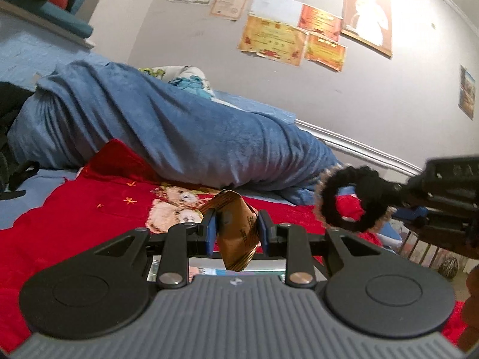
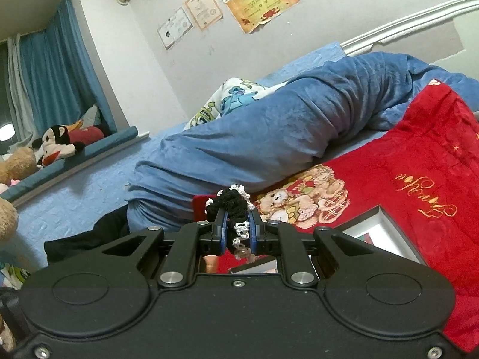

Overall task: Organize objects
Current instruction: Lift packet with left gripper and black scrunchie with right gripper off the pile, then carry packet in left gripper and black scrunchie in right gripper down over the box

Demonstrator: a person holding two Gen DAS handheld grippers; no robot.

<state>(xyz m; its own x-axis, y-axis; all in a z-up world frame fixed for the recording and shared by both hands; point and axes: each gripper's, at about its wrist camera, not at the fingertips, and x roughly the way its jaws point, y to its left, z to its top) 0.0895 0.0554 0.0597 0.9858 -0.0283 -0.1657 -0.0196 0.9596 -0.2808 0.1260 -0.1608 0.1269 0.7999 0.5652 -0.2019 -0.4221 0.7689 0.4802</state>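
My left gripper (image 1: 236, 220) is shut on a brown foil sachet (image 1: 238, 233) and holds it above the red blanket (image 1: 98, 209). My right gripper (image 2: 237, 217) is shut on a black fuzzy hair scrunchie with white trim (image 2: 232, 202). In the left wrist view the scrunchie (image 1: 338, 200) hangs as a ring from the right gripper (image 1: 398, 193), at the right, just above the bed.
A rolled blue blanket (image 1: 167, 131) lies across the bed behind the red one. A white-framed box (image 2: 386, 233) sits on the red blanket to my right. Plush toys (image 2: 57, 143) line the window sill. A black bag (image 1: 9, 137) lies at the far left.
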